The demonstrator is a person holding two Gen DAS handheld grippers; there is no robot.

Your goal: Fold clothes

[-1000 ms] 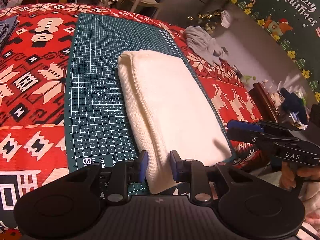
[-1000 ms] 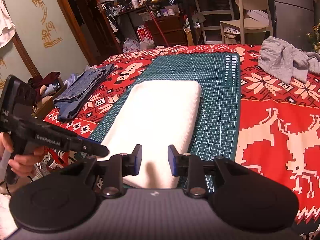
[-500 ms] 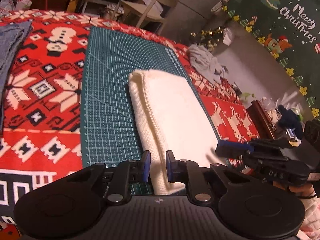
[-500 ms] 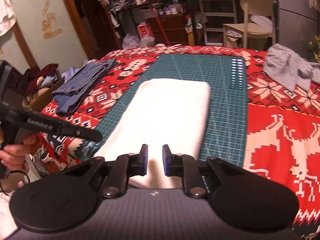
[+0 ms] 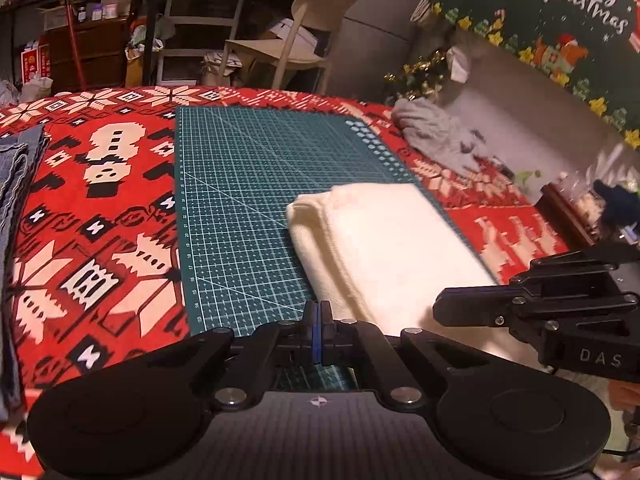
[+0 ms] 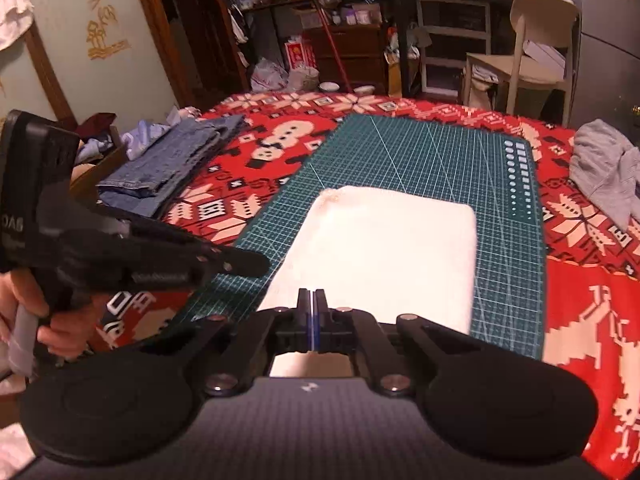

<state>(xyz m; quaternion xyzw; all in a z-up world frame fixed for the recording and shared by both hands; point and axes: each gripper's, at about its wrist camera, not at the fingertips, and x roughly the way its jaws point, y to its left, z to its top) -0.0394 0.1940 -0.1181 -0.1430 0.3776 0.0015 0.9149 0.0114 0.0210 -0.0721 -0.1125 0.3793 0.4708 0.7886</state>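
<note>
Hand-held gripper (image 6: 311, 310) above soft cream knit (image 6: 384, 248)

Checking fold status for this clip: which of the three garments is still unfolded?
The grey garment, crumpled on the red cloth beside the mat. The white one lies folded on the mat; the jeans are folded flat.

Your folded garment (image 6: 384, 256): plain cream-white. Cutting mat (image 6: 436, 160): dark green, white grid. Table cover (image 5: 100, 216): red, white-black snowman and snowflake pattern. Your tools (image 5: 317, 332): black, blue pads. Jeans (image 6: 172, 164) blue denim; crumpled garment (image 6: 608, 168) grey.
</note>
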